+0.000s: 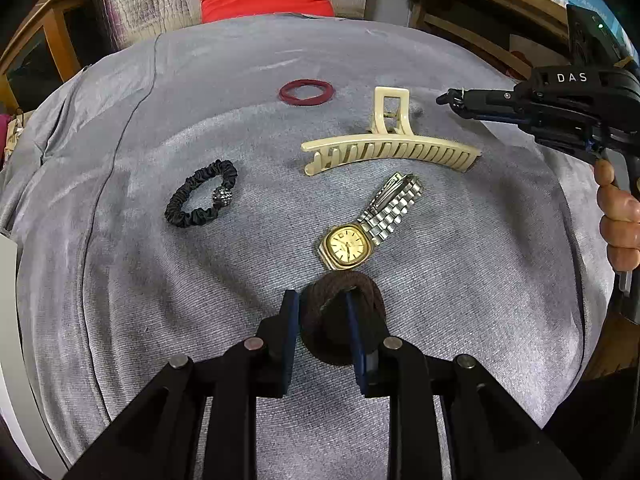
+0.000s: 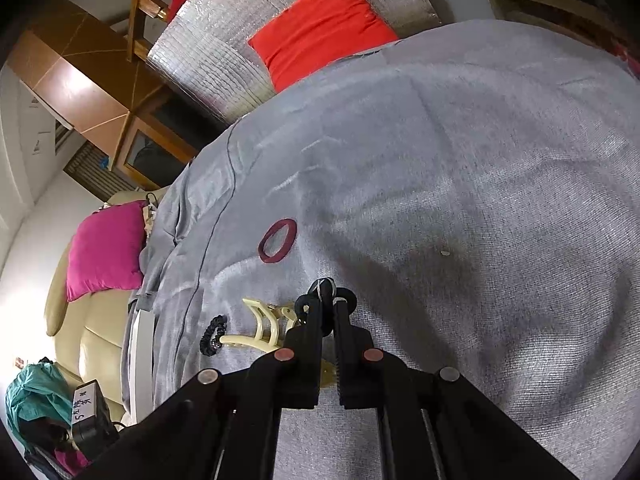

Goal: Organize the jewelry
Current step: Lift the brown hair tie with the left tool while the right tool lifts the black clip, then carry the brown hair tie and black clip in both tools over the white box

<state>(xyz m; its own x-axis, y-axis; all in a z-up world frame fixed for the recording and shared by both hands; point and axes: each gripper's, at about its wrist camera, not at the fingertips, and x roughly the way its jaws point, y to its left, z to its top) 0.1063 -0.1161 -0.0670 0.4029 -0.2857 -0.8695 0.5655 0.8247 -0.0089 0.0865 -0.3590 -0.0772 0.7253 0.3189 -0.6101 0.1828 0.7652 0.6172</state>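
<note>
The left gripper [image 1: 322, 304] points down at the grey cloth [image 1: 160, 300], its 2 fingers [image 1: 289, 320] slightly parted around one side of a brown braided hair tie [image 1: 356, 280]; whether the pads press it I cannot tell. Just beyond the tips lies a gold-faced watch [image 1: 349, 245] with a steel band. Further out sits a cream claw clip [image 1: 390, 148], to the left a black scrunchie [image 1: 201, 194], and farthest a dark red elastic ring [image 1: 306, 92]. Off to the right, the right gripper [image 2: 329, 300] is clenched on a small black hair tie [image 2: 326, 290], held above the cloth.
</note>
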